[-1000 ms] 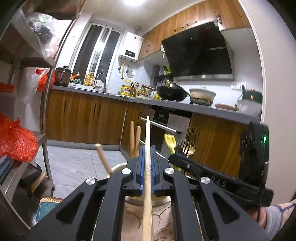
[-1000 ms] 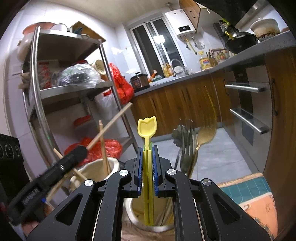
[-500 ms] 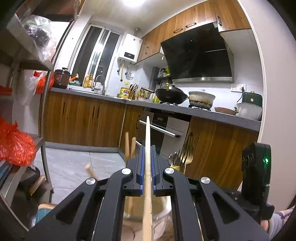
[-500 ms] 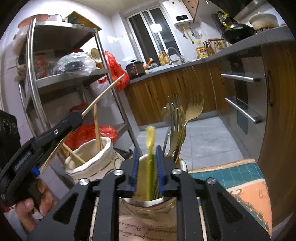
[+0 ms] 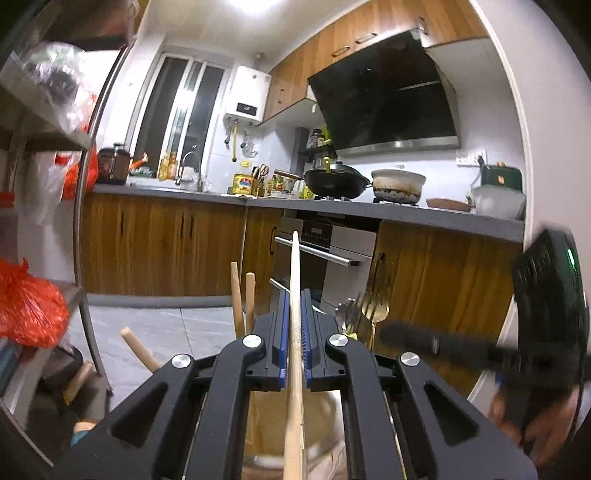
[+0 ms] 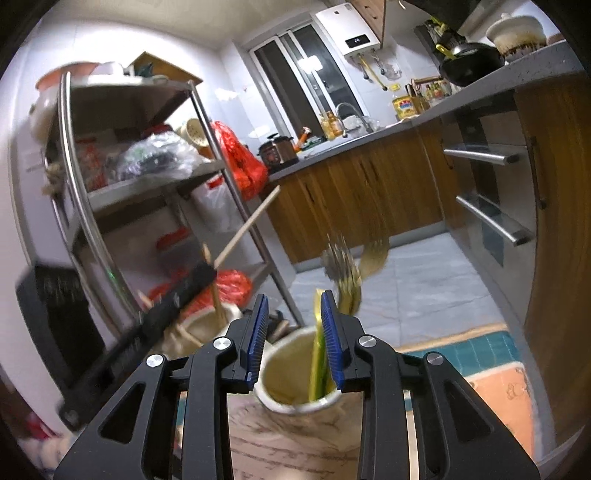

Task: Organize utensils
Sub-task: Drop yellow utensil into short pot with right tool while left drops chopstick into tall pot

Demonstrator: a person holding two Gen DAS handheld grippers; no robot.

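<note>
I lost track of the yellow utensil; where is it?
In the right wrist view, the yellow utensil stands in the cup, against the open right gripper's right-hand pad, forks behind it.

No lettering can be read: the water heater [image 6: 351, 30] shows a small display, its digits too blurred to make out.

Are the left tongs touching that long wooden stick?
Touching. In the left wrist view, the left tongs are shut on the wooden stick, with both blue pads pressed against its sides and no gap.
</note>
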